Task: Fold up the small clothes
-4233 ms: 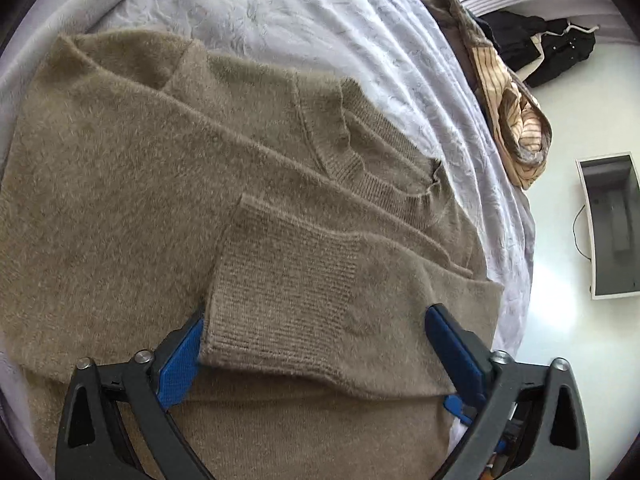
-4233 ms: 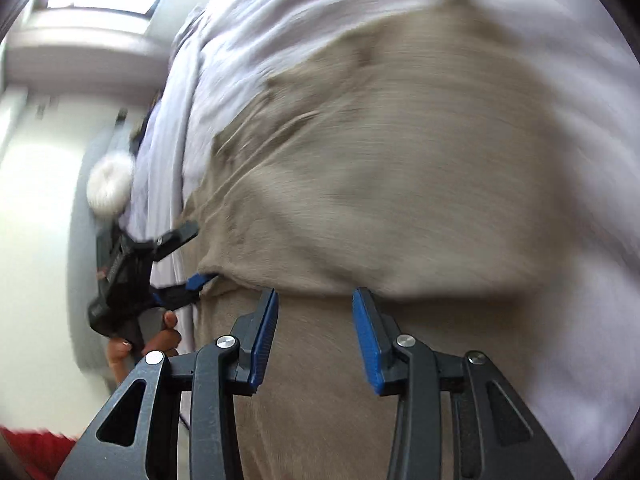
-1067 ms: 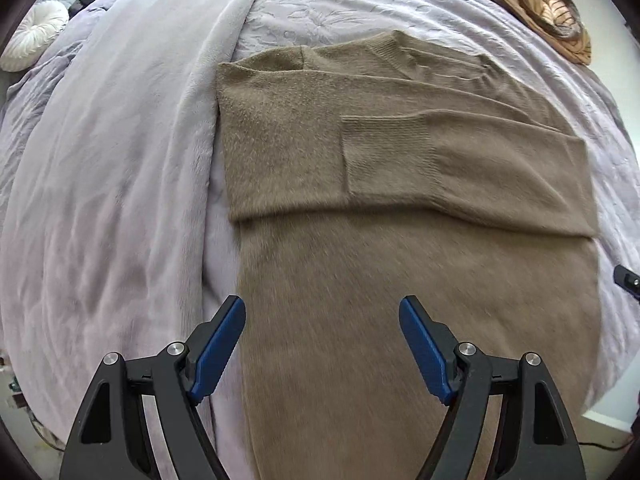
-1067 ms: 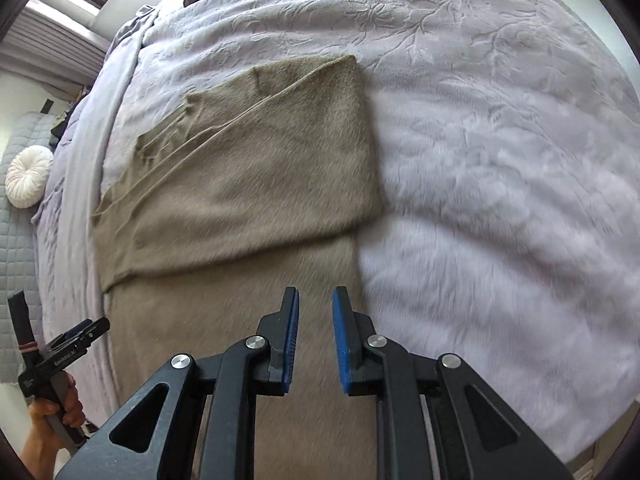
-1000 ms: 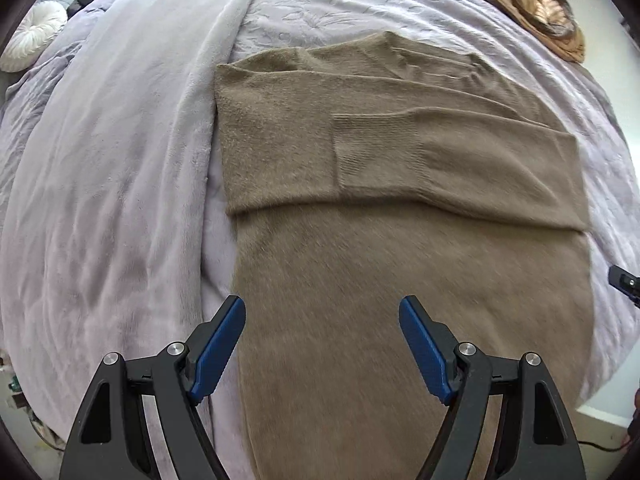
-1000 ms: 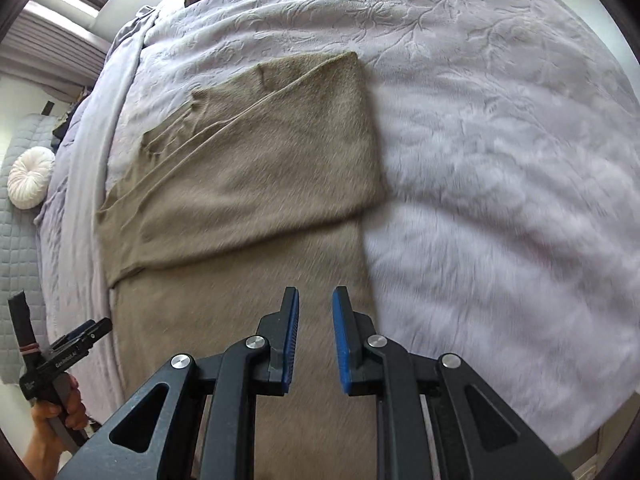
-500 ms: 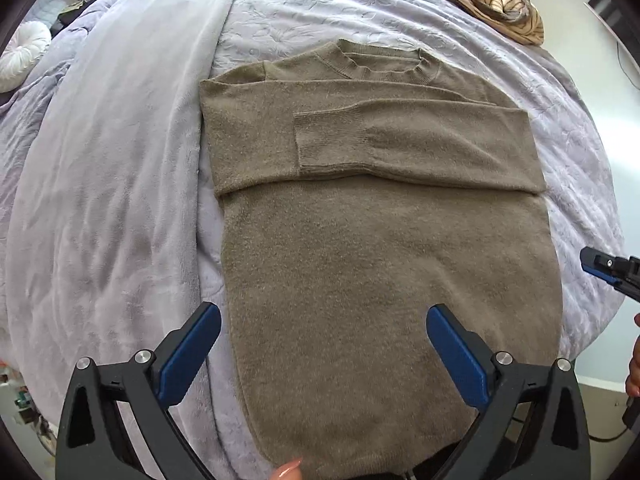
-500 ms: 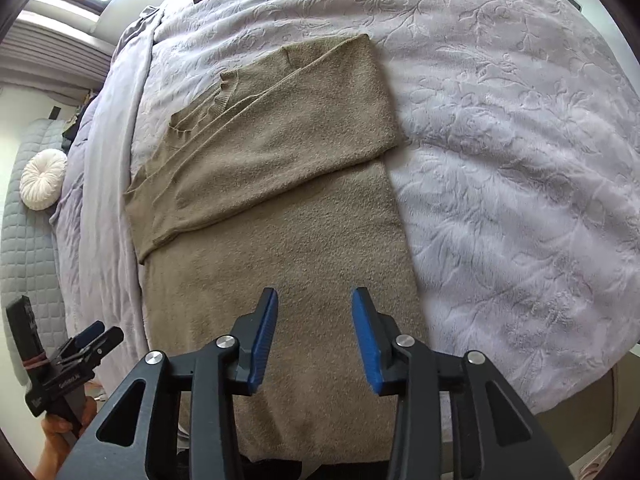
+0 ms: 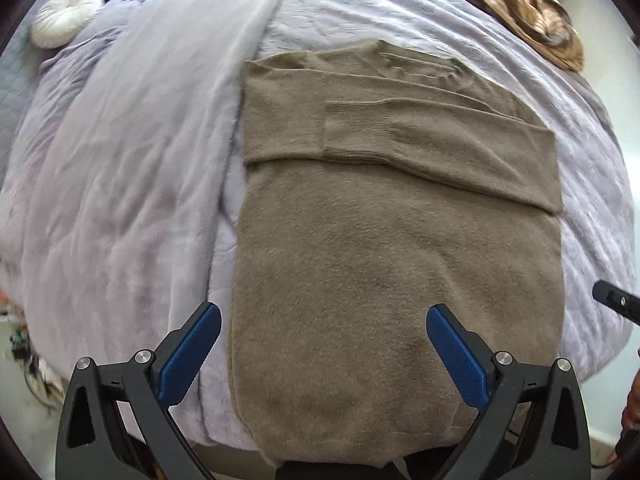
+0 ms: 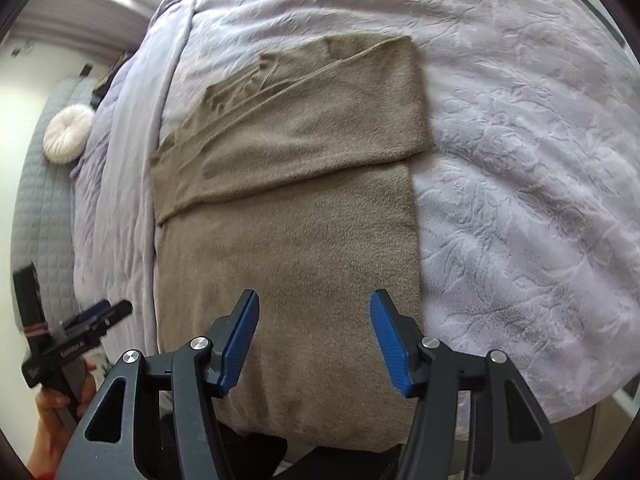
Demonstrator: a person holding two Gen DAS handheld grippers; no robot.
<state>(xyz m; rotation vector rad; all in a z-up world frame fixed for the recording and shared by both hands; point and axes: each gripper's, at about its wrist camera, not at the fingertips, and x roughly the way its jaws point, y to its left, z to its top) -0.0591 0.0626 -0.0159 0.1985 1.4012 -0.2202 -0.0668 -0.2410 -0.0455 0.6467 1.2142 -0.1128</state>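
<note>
A tan knitted sweater [image 9: 392, 248] lies flat on a lilac bedspread [image 9: 132, 168], both sleeves folded across its chest, its hem at the near bed edge. My left gripper [image 9: 323, 336] hangs wide open above the sweater's lower left part, with no cloth between its fingers. In the right wrist view the same sweater [image 10: 288, 216] fills the middle. My right gripper [image 10: 314, 328] hovers over the hem area, its jaws opening, and the pads press on nothing. The left gripper [image 10: 100, 312] shows at the left edge there, held by a hand [image 10: 52, 416].
A round white cushion [image 9: 64, 16] sits at the far left of the bed. A striped brown garment [image 9: 532, 24] lies bunched at the far right corner. The bedspread [image 10: 520, 200] stretches to the right of the sweater. The bed's near edge drops to the floor.
Both grippers drew back toward the hem and rose, so more of the sweater shows. The left jaws spread wider and the right jaws went from nearly shut to apart.
</note>
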